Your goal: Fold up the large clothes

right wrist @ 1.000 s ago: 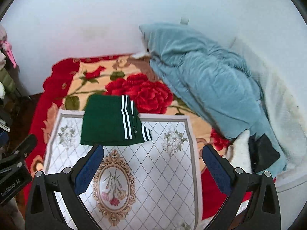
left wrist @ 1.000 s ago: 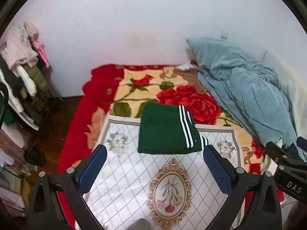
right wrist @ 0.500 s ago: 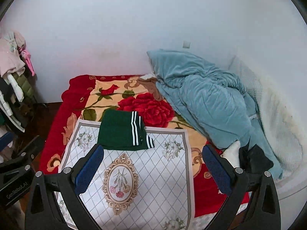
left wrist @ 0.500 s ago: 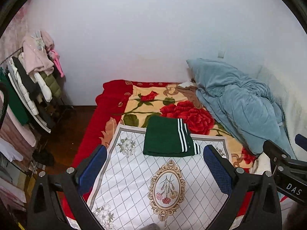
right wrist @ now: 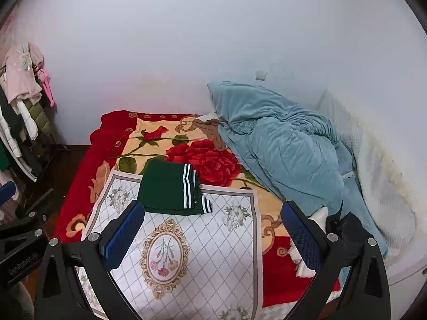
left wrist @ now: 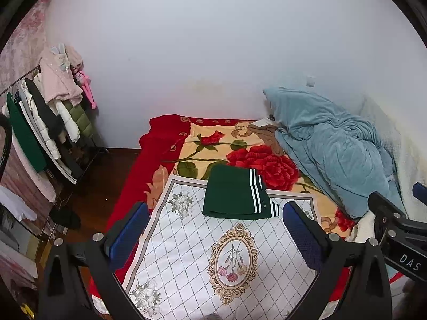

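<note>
A clothes rack (left wrist: 48, 122) stands far left. The left gripper (left wrist: 213, 229) hangs spread wide and empty, near of the folded green garment (left wrist: 234, 194) lying on the white patterned cloth (left wrist: 186, 253). The right gripper (right wrist: 213, 229) gapes likewise, empty. A blue quilt (right wrist: 280, 149) is heaped far right.

Dark green garment (left wrist: 234, 196) with white side stripes, folded into a neat flat rectangle, lying across the far edge of the white patterned cloth (left wrist: 186, 245).
</note>
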Motion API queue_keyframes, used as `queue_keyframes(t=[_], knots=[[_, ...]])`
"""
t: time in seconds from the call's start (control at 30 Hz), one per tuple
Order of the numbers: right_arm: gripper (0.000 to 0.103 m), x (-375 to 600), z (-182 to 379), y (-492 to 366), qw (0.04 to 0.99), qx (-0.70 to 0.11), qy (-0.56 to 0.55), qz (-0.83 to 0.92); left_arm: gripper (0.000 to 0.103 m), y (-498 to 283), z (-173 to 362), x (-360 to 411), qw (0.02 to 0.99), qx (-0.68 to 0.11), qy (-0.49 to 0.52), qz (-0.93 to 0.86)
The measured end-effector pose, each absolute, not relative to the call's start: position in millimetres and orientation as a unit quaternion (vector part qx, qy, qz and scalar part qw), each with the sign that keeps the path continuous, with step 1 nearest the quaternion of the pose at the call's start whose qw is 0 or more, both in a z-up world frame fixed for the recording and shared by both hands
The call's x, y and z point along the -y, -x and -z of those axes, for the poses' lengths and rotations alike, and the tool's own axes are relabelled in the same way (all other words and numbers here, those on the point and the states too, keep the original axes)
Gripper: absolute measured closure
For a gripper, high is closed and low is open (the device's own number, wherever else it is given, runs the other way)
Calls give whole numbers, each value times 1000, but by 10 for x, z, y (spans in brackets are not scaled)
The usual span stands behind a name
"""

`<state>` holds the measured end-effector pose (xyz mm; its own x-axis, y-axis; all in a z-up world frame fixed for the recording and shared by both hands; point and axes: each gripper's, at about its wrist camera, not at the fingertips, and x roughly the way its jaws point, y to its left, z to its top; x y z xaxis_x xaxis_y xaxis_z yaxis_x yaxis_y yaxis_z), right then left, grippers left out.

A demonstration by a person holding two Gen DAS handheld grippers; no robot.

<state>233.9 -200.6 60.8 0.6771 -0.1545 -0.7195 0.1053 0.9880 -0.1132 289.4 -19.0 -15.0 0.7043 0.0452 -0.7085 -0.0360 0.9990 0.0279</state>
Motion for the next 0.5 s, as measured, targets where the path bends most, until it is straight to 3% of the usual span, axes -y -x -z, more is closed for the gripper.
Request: queue_keyframes(t=[0.5], knots=[[0,2010,-622,-2333,915,-397,27,62,0,-2837,100,168,924,-382,-7,-30]])
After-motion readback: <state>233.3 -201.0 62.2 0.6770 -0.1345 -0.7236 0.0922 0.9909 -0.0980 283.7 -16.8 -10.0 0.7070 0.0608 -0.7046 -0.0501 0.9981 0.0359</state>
